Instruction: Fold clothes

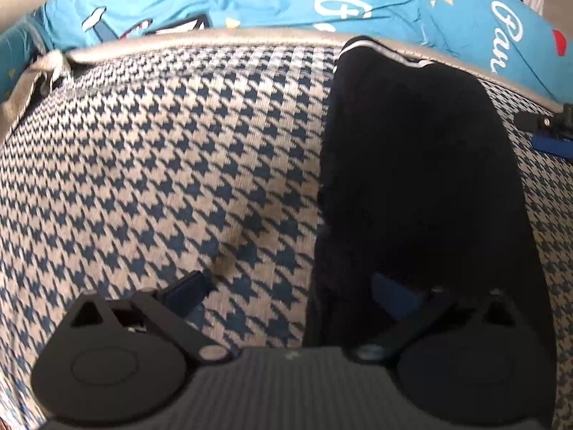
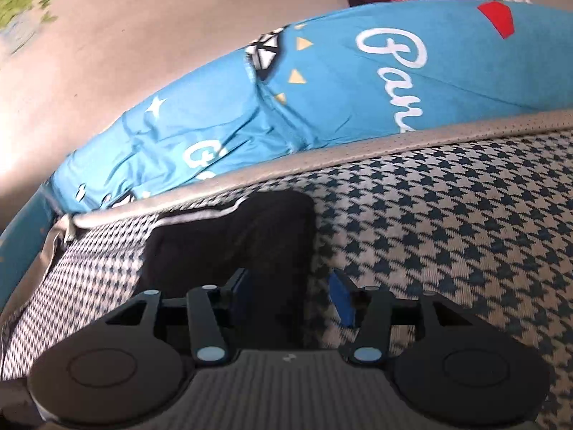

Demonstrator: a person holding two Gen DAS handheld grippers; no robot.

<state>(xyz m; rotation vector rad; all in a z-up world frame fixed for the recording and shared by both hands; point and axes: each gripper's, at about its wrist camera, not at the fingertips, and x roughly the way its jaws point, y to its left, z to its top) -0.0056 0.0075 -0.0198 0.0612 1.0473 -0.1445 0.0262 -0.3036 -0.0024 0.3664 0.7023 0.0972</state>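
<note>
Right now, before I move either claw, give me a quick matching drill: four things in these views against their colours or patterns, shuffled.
Things:
1. folded garment
2. bedsheet
3. cushion top
4. cushion piping

Looks:
A. plain beige strip
B. bright blue with white lettering
C. black with a thin white edge line
D. navy and cream houndstooth

Pairs: 1-C, 2-B, 3-D, 4-A

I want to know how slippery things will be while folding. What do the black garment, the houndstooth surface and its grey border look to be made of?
Black garment with white piping: soft matte fabric, probably knit; too dark for the weave to show.
Blue-and-beige houndstooth surface: coarse woven cloth with visible ribbed threads.
Grey edge band: looks like perforated faux leather, with fine dots and a slight sheen.
</note>
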